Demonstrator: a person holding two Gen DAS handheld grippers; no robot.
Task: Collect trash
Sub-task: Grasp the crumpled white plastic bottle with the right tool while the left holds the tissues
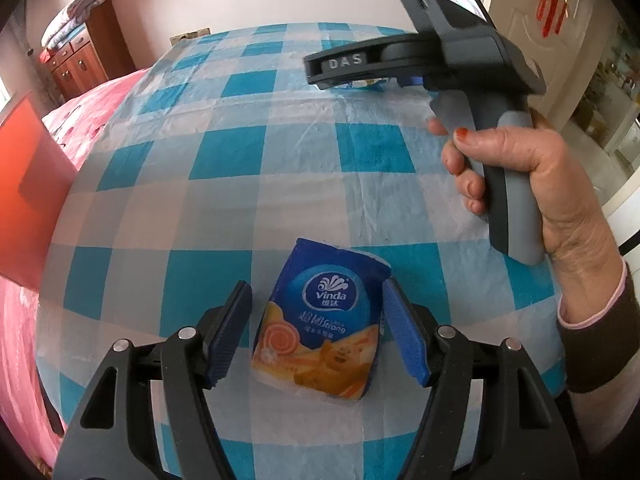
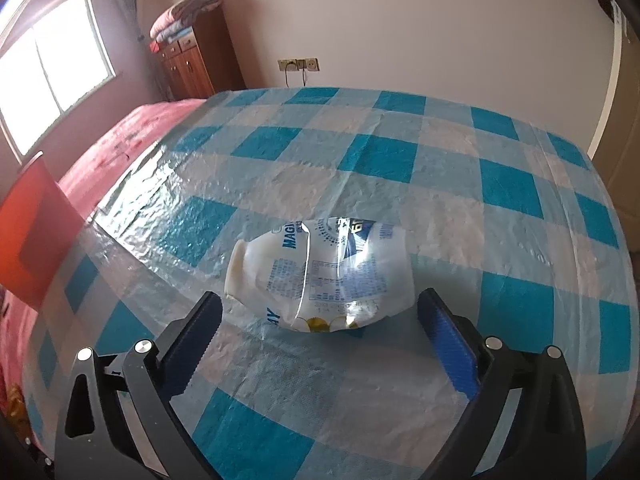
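- Desk [image 1: 320, 184]: blue/white checked plastic cover, wrinkled.
- Tissue pack [image 1: 320, 320]: blue/orange "Vinda" wrapper, lies on desk betw. left gripper [image 1: 318, 330] fingers [image 1: 230, 328]. Right pad at or just beside pack's edge; left pad clearly apart. Fingers released, no grip.
- Crushed bottle [image 2: 320, 276]: white, blue print, on its side on desk, neck to the left in right wrist view. Sits just ahead of right gripper [image 2: 320, 340], betw. fingertip lines.
- Right fingers [image 2: 448, 352]: spread wide, not touching bottle.
- Person's hand [image 1: 516, 184] on right gripper's grey handle, over desk, in left wrist view.
- Red panel [image 2: 36, 232] at desk's left edge; pink bed [image 2: 132, 136] beyond.
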